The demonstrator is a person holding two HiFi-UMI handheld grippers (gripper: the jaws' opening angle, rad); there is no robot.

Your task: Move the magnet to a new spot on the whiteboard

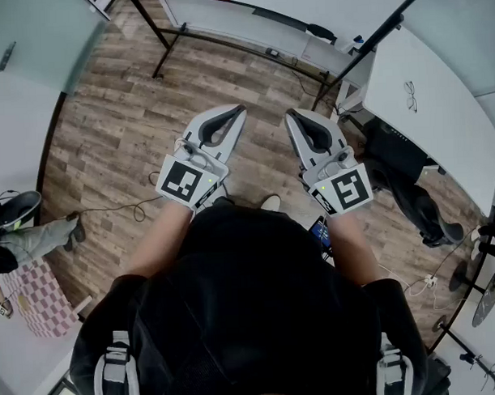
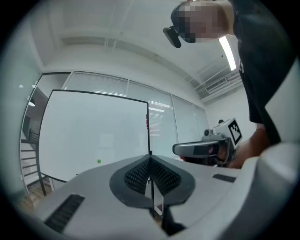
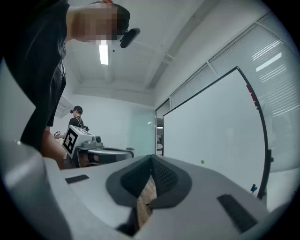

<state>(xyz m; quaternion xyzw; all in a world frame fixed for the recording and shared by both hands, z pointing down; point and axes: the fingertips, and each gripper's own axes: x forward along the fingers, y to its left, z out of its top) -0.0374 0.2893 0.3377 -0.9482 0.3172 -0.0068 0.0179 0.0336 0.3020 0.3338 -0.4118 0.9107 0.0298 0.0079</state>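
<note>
L tool [image 1: 236,114] & R tool [image 1: 293,118] pressed together, empty; whiteboard [image 2: 93,136] ahead, green dot [image 2: 99,161] prob. magnet; wood floor [image 1: 107,133] between.

The left gripper [image 1: 238,112] and right gripper [image 1: 292,115] are finished in light grey, with black ribbed pads [image 2: 138,176] and black-and-white square markers. The whiteboard [image 2: 93,131] is white, framed in black; a green magnet [image 2: 99,161] is seen towards its 6 o'clock. The floor [image 1: 115,124] is patterned in grey-brown wood planks. At 8 o'clock of the head view, a pink-and-white chequered cloth [image 1: 36,297] is shown.

Two hand-held tools [image 1: 236,112] [image 1: 292,115], one whiteboard [image 2: 93,136], one small green magnet [image 2: 99,161].
</note>
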